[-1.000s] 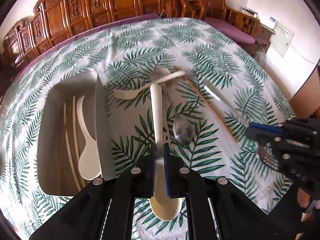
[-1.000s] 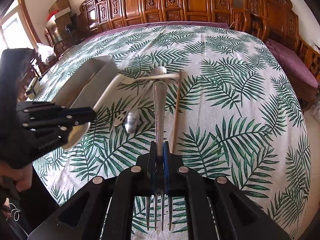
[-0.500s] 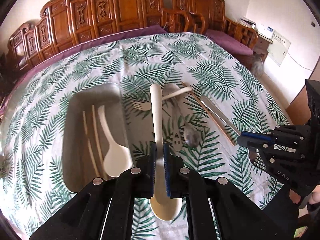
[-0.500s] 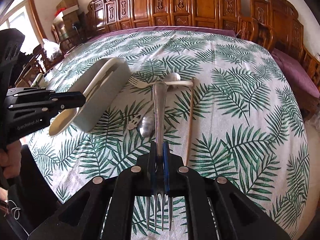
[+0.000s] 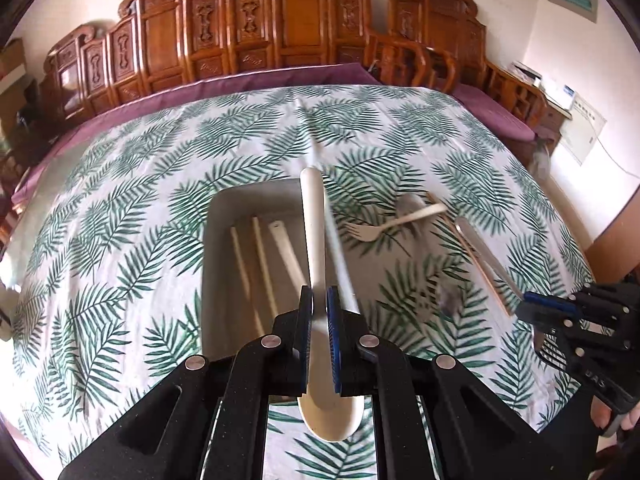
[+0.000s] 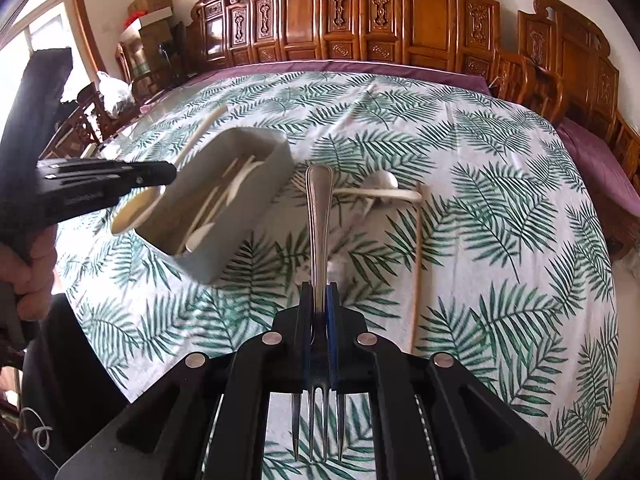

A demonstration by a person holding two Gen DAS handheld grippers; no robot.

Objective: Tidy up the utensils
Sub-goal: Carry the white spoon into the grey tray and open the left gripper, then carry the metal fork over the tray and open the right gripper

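Observation:
My left gripper [image 5: 319,308] is shut on a cream plastic spoon [image 5: 314,236], handle pointing forward, held above the right side of the grey utensil tray [image 5: 216,240]. The tray holds two chopsticks [image 5: 256,264] and another cream spoon [image 5: 286,248]. My right gripper [image 6: 319,304] is shut on a metal fork [image 6: 318,216], tines toward the camera, above the cloth. In the right wrist view the tray [image 6: 256,208] is to the left, with the left gripper [image 6: 108,184] over it. A cream fork [image 5: 384,226], a metal spoon [image 6: 380,184] and a chopstick [image 6: 418,264] lie on the tablecloth.
The round table has a palm-leaf cloth [image 5: 160,184]. Carved wooden chairs [image 5: 280,32] ring its far side. A metal utensil [image 5: 480,248] lies by the chopstick at right. The right gripper [image 5: 580,320] shows at the right edge of the left wrist view.
My left gripper has lifted and moved left with the cream spoon, from over the cloth to above the tray. My right gripper has risen with the metal fork.

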